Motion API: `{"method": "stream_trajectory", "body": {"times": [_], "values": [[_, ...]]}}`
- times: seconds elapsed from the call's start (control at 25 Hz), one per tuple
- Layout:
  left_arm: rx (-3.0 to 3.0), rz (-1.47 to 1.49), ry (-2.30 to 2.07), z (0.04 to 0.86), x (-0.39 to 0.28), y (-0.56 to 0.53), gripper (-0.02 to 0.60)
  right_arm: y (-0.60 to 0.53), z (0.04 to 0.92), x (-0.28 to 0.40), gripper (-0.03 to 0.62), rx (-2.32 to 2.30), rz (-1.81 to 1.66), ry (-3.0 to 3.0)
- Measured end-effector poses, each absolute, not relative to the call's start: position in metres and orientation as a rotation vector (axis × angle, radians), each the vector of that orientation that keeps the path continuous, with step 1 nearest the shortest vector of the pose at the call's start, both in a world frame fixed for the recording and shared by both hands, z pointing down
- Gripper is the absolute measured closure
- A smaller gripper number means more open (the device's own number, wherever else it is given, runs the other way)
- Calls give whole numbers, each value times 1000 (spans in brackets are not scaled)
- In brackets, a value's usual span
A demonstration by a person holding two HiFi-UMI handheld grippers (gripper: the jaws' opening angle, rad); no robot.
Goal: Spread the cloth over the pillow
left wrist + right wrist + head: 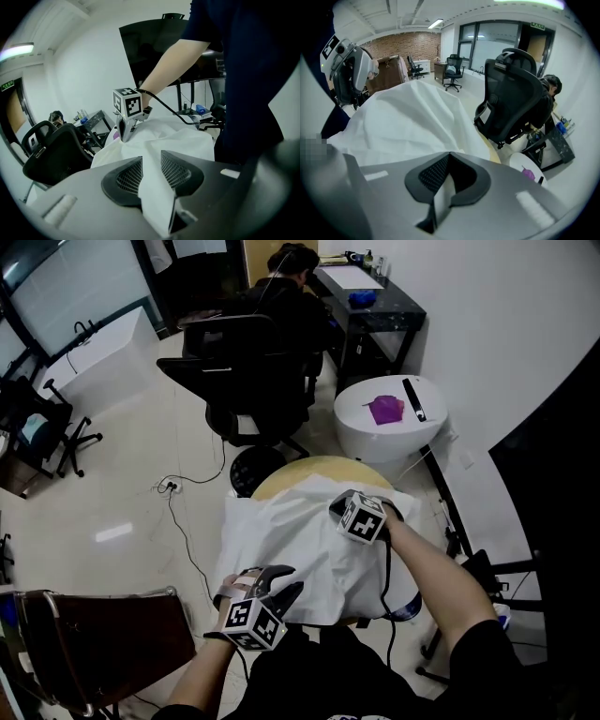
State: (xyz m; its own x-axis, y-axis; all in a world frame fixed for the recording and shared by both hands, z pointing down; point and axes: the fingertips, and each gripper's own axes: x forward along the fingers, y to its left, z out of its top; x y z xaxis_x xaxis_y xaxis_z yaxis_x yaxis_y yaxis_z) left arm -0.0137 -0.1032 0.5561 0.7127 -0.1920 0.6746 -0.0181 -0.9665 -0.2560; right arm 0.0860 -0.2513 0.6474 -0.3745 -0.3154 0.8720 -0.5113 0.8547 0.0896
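You've got the white cloth (pixel 300 540) humped up on the round wooden desk (pixel 281 474), and the pillow under it doesn't show at all. Your left claw (pixel 289 581) is at the near edge, on the corner closest to you. The left gripper view shows a fold of cloth running up between its pads (pixel 176 168), and it's clamped on that fold. Your right claw (pixel 339 506) is further out on the right side of the hump, angled down. In the right gripper view it's clenched tight with just a thin sliver of cloth pinched in the middle (pixel 443 197). The far edge of the cloth stops short of the desk's far rim, so a curved strip of wood is bare there. The left edge drapes down past the desk's side. For room, your left side is the good one: open pale floor, with only a cable (pixel 183 521) trailing across it and a brown chair (pixel 94 634) down by your left elbow. Straight ahead a black office chair (pixel 248 381) sits just beyond the desk. To the right it's tighter, with a small white round desk (pixel 389 442) near the far-right rim and a dark stand's legs (pixel 469 563) just beside your right arm.
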Motion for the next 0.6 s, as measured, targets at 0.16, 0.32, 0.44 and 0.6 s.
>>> {"method": "stream_trajectory", "body": {"times": [0.16,0.32,0.44,0.6], "values": [[-2672,-1138,101,570,-14,-94,468,-254,640,91,523,634,188,-1994],[-2665,-1155,77,576,-16,-88,469,-258,641,99,424,586,243,-1983],[-2667,-1163,58,580,-15,-82,469,-262,643,102,378,553,275,-1976],[-2677,-1168,54,583,-15,-76,469,-259,654,108,375,494,387,-1936]]}}
